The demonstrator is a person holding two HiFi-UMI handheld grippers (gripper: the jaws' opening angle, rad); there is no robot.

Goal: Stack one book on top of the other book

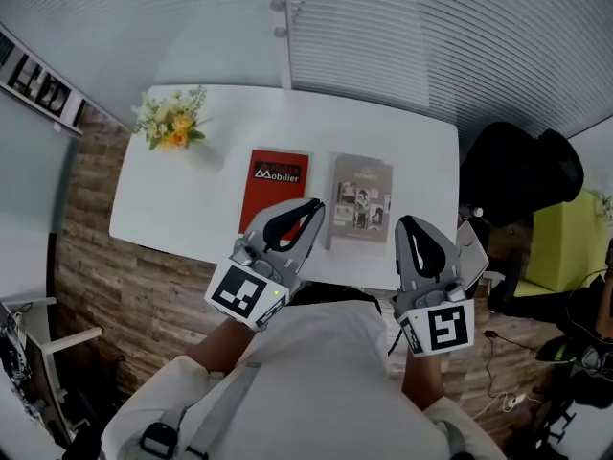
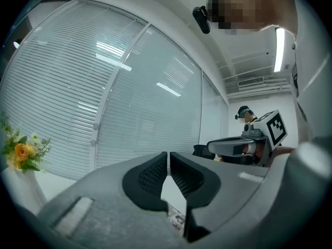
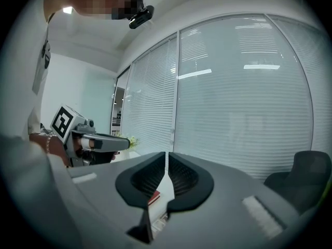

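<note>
Two books lie side by side on the white table [image 1: 172,209]: a red book [image 1: 277,181] on the left and a grey book [image 1: 361,195] on the right. My left gripper [image 1: 314,204] hovers over the near part of the red book, shut and empty. My right gripper [image 1: 404,222] is at the table's near edge, just right of the grey book, also shut and empty. In the left gripper view the jaws [image 2: 169,153] meet at the tips, with a strip of the grey book [image 2: 176,219] below. The right gripper view shows closed jaws [image 3: 167,153] with a sliver of red book [image 3: 154,196] under them.
A small bouquet of yellow flowers [image 1: 172,121] stands at the table's far left corner. Window blinds [image 1: 402,27] run behind the table. A black chair [image 1: 522,171] sits to the right, and a yellow-green seat [image 1: 570,242] beyond it. Wooden floor surrounds the table.
</note>
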